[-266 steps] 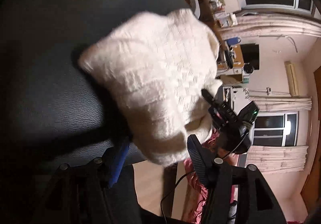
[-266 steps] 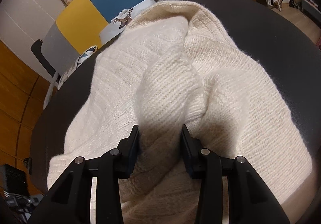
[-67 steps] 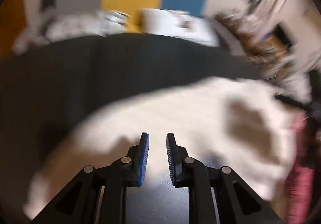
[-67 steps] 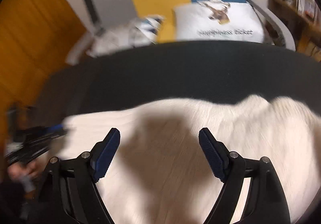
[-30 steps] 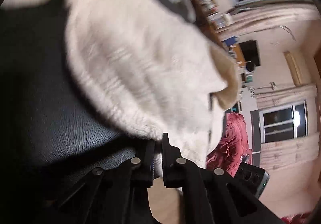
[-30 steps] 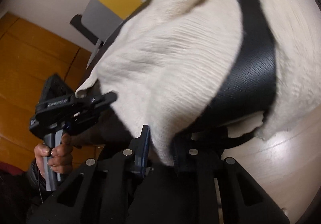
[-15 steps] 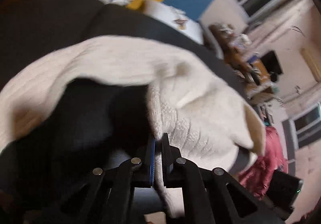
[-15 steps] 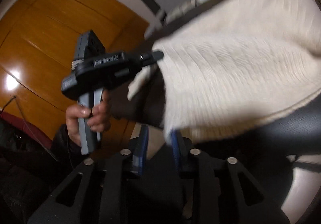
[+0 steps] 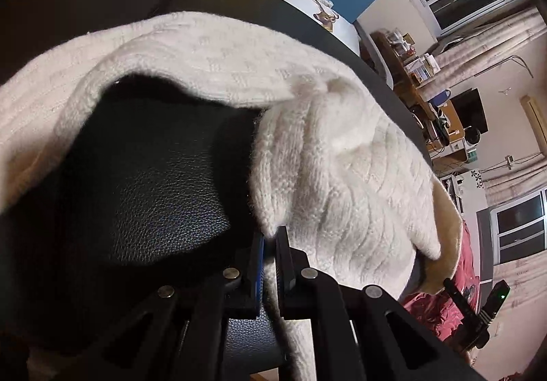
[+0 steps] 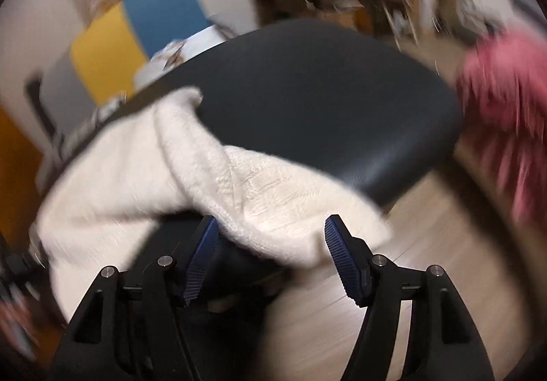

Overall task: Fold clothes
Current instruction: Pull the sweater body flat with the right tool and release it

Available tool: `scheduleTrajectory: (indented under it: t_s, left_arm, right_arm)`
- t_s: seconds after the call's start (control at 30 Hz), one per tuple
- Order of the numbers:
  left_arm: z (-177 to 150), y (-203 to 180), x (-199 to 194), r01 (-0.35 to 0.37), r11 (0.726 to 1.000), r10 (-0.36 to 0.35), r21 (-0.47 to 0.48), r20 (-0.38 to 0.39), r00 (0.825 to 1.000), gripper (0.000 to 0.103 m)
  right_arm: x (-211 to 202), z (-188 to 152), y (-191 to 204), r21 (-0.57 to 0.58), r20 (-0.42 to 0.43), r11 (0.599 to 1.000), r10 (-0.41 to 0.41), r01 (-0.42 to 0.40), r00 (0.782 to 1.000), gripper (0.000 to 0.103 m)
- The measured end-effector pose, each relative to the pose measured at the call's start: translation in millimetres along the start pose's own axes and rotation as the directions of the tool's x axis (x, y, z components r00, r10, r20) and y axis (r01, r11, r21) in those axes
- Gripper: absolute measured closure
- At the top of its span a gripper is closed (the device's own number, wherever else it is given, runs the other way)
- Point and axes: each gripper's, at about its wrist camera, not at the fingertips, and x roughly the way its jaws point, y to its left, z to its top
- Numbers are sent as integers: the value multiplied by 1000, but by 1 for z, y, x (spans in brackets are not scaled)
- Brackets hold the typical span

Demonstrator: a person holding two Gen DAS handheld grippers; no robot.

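My left hand-held gripper is pinched almost all the way shut on a corner of the cream knit sweater. I hold that corner so I can pull it across and make a fold. The wool sticks up out of the two blue pads and then bends away from me in a thick roll.

My right hand-held gripper is opening its jaws right now. An edge of the sweater lies in the gap between them, but the pads do not squeeze it. I think this side is being let go so it can drop and lie flat.

The sweater is on the black leather surface. It does not lie flat yet. In the left view it curves like a big arch around a bare patch of the black leather. In the right view its long side runs from the far left edge of the surface to the near edge, and its end hangs a bit over the wooden floor. That picture is blurry, so I cannot tell more.

A pink cloth is off to the right, away from the sweater.
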Motion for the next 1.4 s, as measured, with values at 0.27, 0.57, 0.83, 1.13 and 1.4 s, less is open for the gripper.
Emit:
scheduleTrajectory:
  t_s: [0.27, 0.57, 0.83, 1.13, 1.4]
  left_arm:
    - [-1, -2, 3, -12, 1000, 12, 3, 1, 1000, 98]
    - [-4, -19, 6, -27, 993, 26, 111, 12, 1000, 98]
    - [1, -50, 20, -94, 949, 98, 301, 2, 995, 98]
    - [17, -60, 31, -103, 935, 117, 339, -23, 993, 98]
    - [38, -58, -6, -74, 942, 49, 327, 85, 995, 98]
  right_arm:
    - [49, 8, -1, -202, -42, 976, -88, 78, 995, 38]
    - [32, 42, 32, -521, 119, 788, -314, 328, 942, 88]
    - [-9, 199, 101, -563, 543, 464, -415, 684, 730, 96]
    - [190, 300, 99, -660, 170, 527, -589, 535, 790, 36]
    - [109, 208, 93, -523, -34, 852, -49, 24, 998, 36]
